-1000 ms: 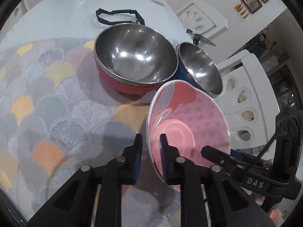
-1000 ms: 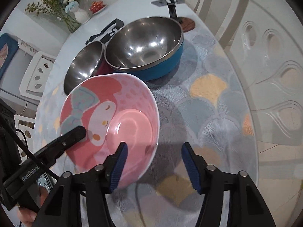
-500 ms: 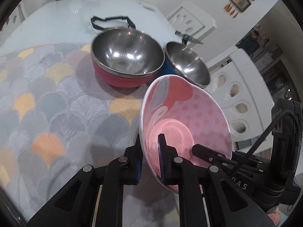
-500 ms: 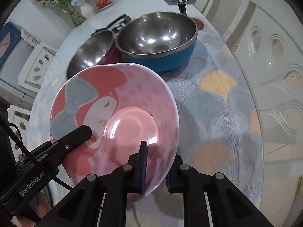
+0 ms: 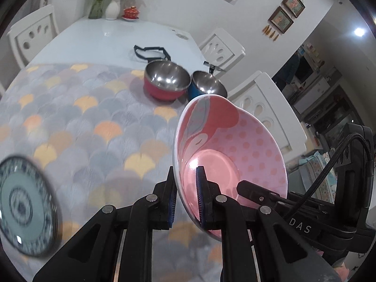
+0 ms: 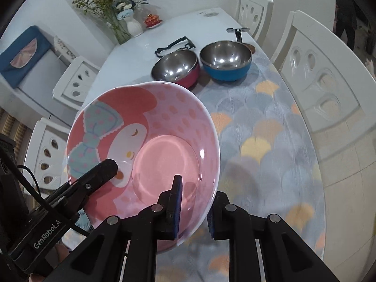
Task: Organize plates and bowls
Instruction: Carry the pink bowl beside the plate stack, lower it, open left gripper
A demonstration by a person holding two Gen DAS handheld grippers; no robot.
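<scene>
Left wrist view
Left gripper: we see it raised above the table, fingers pointing forward, pinched narrow on the near rim of the pink bowl.
Pink bowl: tilted on edge, one blue pad inside the wall, the other outside.
Right gripper: we see it reaching in from the right, its fingertip inside the bowl.
Around: red bowl and blue bowl stand side by side near the table's far right edge on the patterned tablecloth; a blue-patterned plate lies blurred at the near left edge.

Right wrist view
Right gripper: we see it clamped on the bowl's near right rim, held above the table.
Left gripper: one finger lies inside the bowl from the left.
Around: red bowl and blue bowl are well apart from the grippers, by the far edge; a flower vase stands at the far corner.
</scene>
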